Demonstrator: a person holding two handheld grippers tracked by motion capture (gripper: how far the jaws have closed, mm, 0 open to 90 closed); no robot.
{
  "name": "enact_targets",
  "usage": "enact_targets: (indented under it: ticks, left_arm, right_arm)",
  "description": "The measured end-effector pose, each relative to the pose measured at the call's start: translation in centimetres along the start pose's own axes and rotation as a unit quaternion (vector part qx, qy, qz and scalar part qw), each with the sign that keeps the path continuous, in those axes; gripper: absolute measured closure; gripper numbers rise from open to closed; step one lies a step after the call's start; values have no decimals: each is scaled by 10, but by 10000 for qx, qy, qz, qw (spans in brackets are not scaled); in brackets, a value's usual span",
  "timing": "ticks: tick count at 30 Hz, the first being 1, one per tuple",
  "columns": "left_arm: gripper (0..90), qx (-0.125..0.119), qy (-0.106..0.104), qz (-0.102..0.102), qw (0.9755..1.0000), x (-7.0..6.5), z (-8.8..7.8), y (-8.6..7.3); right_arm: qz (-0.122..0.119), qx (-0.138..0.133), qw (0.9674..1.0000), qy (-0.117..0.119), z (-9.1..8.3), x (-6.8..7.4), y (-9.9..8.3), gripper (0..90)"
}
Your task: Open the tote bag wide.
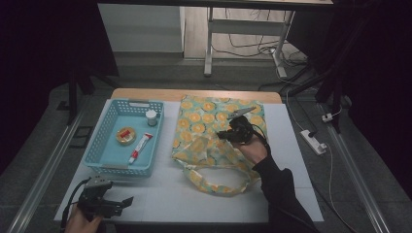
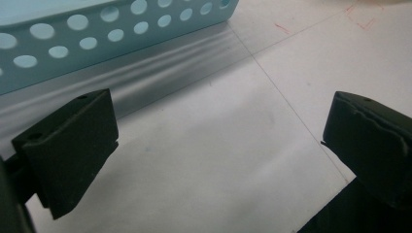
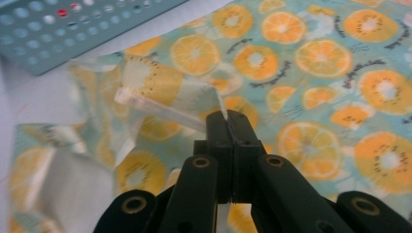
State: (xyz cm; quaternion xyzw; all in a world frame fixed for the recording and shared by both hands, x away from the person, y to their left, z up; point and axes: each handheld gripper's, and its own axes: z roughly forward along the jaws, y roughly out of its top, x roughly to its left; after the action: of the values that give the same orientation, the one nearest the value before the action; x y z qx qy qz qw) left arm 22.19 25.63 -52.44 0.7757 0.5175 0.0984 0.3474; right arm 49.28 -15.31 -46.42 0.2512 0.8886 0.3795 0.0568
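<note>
1. Step in hand, by the looks of it: opening up the fruit-print bag (image 1: 204,133) lying flat mid-tabletop (image 1: 291,160), just right of the blue basket (image 1: 97,145). Right claw (image 3: 227,119) clamped tight on a thin edge of the bag's fabric, lifting a flap of it near the mouth.
2. Left claw (image 1: 127,201) parked low at the near-left corner of the tabletop, jaws wide apart, nothing between them. Just bare white surface and the basket's holed wall (image 2: 97,36) ahead of it.
3. Next move, probably: pull that pinched edge up and away so the mouth gapes, then bring the left claw over to grab the opposite edge or fetch something from the basket. Needs a steady hold, since thin cloth slips easily.
4. Other stuff around: inside the basket, a round tin (image 1: 126,135), a small tube (image 1: 140,147) and a little jar (image 1: 151,117), all lying apart from each other.
5. In the way: the bag's handle loop (image 1: 218,182) flopped toward the near edge, could snag. Basket wall between the left claw and the items, so a reach over the rim needed.
</note>
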Motion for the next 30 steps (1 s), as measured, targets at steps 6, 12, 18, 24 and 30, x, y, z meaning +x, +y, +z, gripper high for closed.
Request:
enact_targets:
  ticks: [6,12,18,24,30]
  left_arm:
    - [0,4,-7,-3,10000,0,0,0]
    - [0,15,-18,-9,10000,1,0,0]
    - [0,13,-21,-14,10000,1,0,0]
    - [0,11,-24,-12,10000,1,0,0]
    - [0,9,-26,-10,10000,1,0,0]
  right_arm:
    - [111,-14,9999,-107,10,-16,4,898]
    - [167,-85,9996,-207,22,-34,10,897]
    - [161,-84,9996,-232,33,-42,13,897]
    - [156,-56,9992,-359,47,-50,15,897]
    - [76,16,9981,-610,58,-53,16,897]
